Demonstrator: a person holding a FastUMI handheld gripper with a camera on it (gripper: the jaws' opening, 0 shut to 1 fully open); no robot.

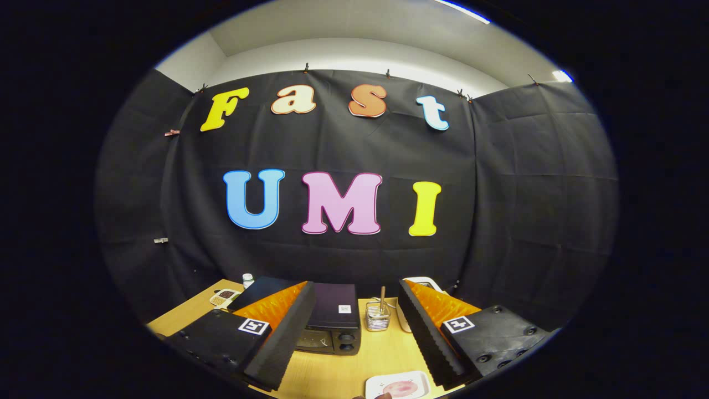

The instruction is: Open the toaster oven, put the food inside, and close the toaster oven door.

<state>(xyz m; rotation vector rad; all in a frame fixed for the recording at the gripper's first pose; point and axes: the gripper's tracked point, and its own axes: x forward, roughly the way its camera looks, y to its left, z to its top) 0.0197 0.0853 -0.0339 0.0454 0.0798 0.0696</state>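
1. Farthest left on my bench (183,316), past the left finger, I see a small flat gadget (224,297) and a white-capped bottle (247,280); both sit well back by the wall and, I judge, play no part in the job.
2. The toaster oven (331,321) stands just ahead, between the fingers but nearer the left one, its knobs facing me. Its door looks closed, so I judge opening comes first.
3. My hand-held gripper (349,332) hangs high with its fingers spread wide and nothing between them, ready to reach, I reckon, for the door.
4. Right of the oven stands a glass jar (377,317) with a stick in it.
5. Nearest me, beside the right finger, the food (400,389) waits on a white plate (375,383), handy for loading later.
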